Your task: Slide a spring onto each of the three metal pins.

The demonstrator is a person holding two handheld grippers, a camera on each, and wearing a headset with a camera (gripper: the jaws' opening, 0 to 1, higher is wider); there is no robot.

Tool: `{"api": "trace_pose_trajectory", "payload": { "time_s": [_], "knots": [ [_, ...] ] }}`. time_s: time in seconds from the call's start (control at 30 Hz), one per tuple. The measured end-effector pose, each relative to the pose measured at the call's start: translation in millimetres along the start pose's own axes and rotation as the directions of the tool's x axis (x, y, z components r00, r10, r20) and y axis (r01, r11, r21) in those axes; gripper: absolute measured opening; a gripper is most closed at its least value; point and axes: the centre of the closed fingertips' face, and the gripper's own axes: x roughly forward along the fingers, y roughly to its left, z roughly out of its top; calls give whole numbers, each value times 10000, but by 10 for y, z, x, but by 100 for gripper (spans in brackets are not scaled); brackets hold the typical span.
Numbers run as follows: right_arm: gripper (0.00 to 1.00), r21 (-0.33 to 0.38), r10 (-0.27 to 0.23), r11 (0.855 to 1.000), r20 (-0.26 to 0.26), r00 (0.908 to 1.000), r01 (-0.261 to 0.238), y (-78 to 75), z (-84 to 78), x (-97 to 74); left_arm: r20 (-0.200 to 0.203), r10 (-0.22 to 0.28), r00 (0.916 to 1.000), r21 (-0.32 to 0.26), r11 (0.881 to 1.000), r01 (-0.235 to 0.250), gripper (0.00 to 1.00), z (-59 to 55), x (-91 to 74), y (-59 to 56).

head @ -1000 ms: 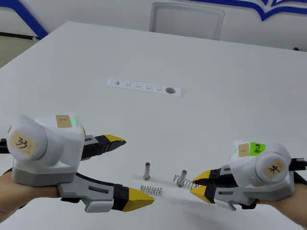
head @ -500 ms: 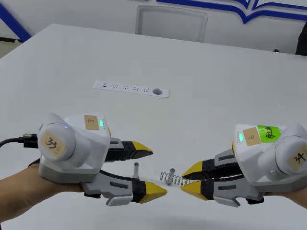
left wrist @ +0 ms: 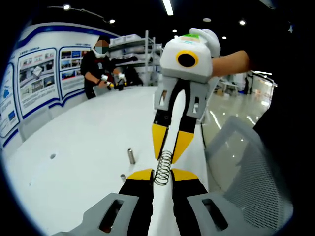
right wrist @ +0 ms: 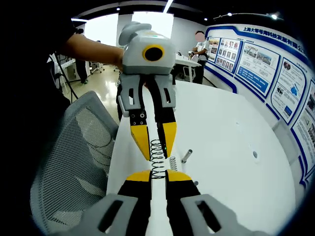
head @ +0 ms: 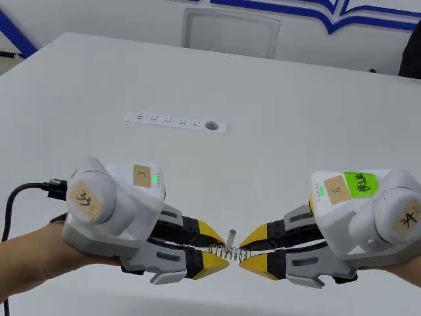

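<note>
A small steel spring [head: 227,252] hangs level between my two grippers, just above the white table [head: 276,131]. My left gripper [head: 217,250] is shut on its left end and my right gripper [head: 247,251] is shut on its right end, yellow tips nearly meeting. Just behind the spring a metal pin [head: 231,236] stands upright. In the left gripper view the spring [left wrist: 162,167] sits between my own jaws, with a pin [left wrist: 131,156] and a shorter one [left wrist: 123,177] to the left. The right gripper view shows the held spring [right wrist: 157,157], a second spring [right wrist: 173,163] lying on the table and a pin [right wrist: 186,156].
A white power strip [head: 176,122] lies mid-table, farther back. A grey chair [head: 230,33] stands at the far edge. A black cable [head: 20,197] trails from the left gripper. A mesh chair [right wrist: 78,147] is close to the near edge. A person [left wrist: 101,64] stands in the background.
The left gripper has moved right toward the right gripper and gone from wide open to shut on the free end of the spring that the right gripper carries.
</note>
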Motion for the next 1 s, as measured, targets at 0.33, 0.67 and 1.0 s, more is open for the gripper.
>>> {"api": "trace_pose_trajectory", "payload": {
  "time_s": [0.33,0.67,1.0],
  "knots": [
    [10,-515,249,9983,-199,9995,-259,19,14,33,-303,-150,9994,348,9993,161,11,-35,1,-24],
    [12,-442,250,9987,-32,9997,-251,23,36,30,-308,-257,9992,1035,9942,287,10,4,-31,-48],
    [12,536,392,9977,472,9981,-417,-2,29,32,-89,-213,9997,1032,9944,221,10,59,-71,-43]
  ]
}}
